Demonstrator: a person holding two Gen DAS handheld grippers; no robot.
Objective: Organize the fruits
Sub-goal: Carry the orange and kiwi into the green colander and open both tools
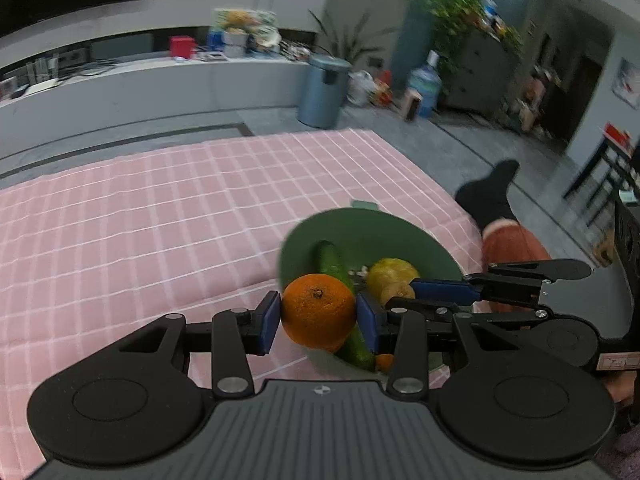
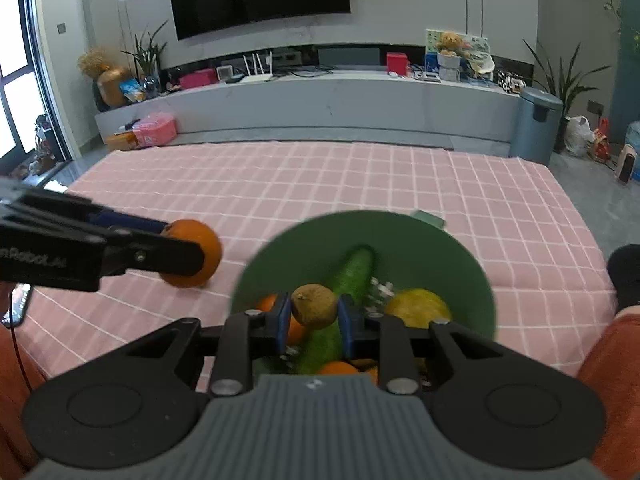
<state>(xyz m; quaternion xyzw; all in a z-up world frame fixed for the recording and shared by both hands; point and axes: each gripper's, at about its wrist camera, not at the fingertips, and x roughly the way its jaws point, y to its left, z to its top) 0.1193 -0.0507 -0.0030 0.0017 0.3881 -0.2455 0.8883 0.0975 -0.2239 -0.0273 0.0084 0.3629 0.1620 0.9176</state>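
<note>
A green bowl (image 1: pixel 362 226) (image 2: pixel 404 236) sits on the pink checked cloth. It holds a cucumber (image 1: pixel 333 265) (image 2: pixel 355 270), a yellow fruit (image 1: pixel 394 272) (image 2: pixel 418 307) and other oranges (image 2: pixel 338 368). My left gripper (image 1: pixel 318 316) is shut on an orange (image 1: pixel 318 310) beside the bowl's left rim. In the right wrist view the left gripper (image 2: pixel 188 254) carries that orange (image 2: pixel 200 246) over the cloth, left of the bowl. My right gripper (image 2: pixel 314 316) is shut on a brown kiwi (image 2: pixel 314 305) over the bowl. In the left wrist view the right gripper (image 1: pixel 406 292) reaches in from the right.
The pink cloth (image 2: pixel 360 176) stretches wide beyond and left of the bowl. A person's leg in orange trousers and a black sock (image 1: pixel 488 196) lies at the cloth's right edge. A phone (image 2: pixel 16 304) lies at the left edge. A grey bin (image 2: pixel 536 126) stands past the far corner.
</note>
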